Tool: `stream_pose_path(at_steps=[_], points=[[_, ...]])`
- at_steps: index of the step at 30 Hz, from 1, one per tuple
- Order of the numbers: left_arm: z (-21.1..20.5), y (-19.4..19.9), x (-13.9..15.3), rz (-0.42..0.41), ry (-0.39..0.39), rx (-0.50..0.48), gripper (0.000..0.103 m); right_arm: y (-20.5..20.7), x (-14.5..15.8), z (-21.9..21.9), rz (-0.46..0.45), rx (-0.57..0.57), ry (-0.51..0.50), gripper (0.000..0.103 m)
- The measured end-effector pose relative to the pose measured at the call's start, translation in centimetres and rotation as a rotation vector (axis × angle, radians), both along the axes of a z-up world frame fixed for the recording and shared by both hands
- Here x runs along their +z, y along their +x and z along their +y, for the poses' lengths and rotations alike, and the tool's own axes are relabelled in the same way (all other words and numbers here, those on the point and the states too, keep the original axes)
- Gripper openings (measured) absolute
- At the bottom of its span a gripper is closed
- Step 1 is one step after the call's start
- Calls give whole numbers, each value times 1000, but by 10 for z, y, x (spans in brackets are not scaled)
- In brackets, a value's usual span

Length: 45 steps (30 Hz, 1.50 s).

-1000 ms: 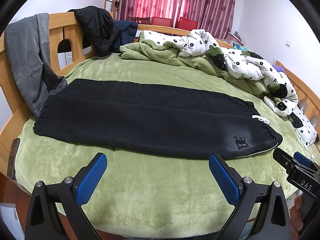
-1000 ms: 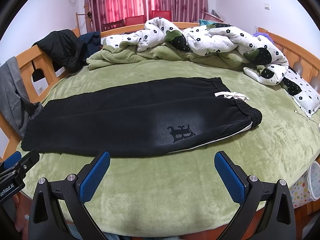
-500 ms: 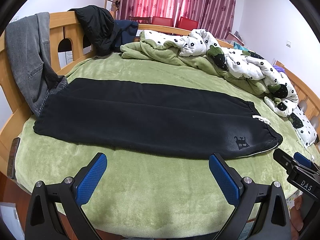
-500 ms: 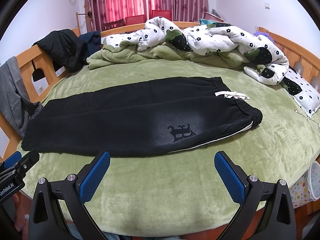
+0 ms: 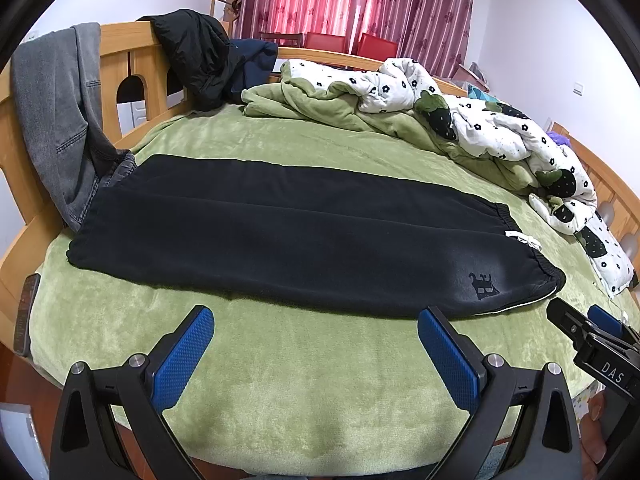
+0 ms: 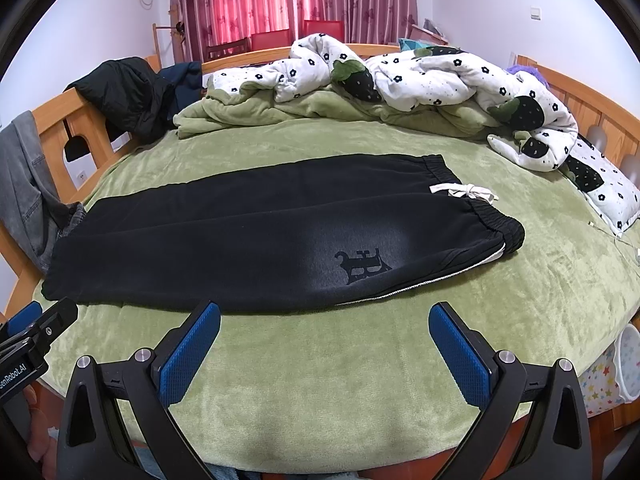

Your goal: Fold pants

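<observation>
1. The left gripper stands wide open and holds nothing; it hovers over the near edge of the bed, just short of the pants
2. The right gripper is likewise spread wide and empty, level above the green cover, near the front hem of the pants
3. Each view cuts off the other gripper at its frame edge, so only a black tip and a bit of blue pad show there
4. The pants lie flat, folded lengthwise leg on leg, waistband to the right, leg ends to the left by the wooden bed frame
5. The right view shows the white drawstring and the printed logo clearly; in the left view both are small
6. Only the left view shows a dark flat object on the bed frame; what it is cannot be told
7. A rumpled quilt lies behind, well apart from the pants
</observation>
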<state>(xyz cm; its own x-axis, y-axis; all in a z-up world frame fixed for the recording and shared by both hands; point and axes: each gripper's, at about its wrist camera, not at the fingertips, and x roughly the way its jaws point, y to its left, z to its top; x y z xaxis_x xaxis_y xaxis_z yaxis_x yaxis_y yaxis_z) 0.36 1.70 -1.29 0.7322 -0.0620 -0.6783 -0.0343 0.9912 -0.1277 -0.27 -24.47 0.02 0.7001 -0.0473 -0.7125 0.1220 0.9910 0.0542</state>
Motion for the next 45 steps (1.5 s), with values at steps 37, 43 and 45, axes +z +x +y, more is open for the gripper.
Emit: stream_pose_path(at_steps=[37, 43, 45], points=[[90, 59, -49, 153, -46, 57, 103, 58, -21, -64, 36, 12, 62, 102], [106, 69, -96, 231, -78, 108, 103, 79, -54, -88, 115, -42, 46, 102], [109, 71, -114, 273, -110, 115, 102, 79, -68, -92, 129, -57, 22, 101]])
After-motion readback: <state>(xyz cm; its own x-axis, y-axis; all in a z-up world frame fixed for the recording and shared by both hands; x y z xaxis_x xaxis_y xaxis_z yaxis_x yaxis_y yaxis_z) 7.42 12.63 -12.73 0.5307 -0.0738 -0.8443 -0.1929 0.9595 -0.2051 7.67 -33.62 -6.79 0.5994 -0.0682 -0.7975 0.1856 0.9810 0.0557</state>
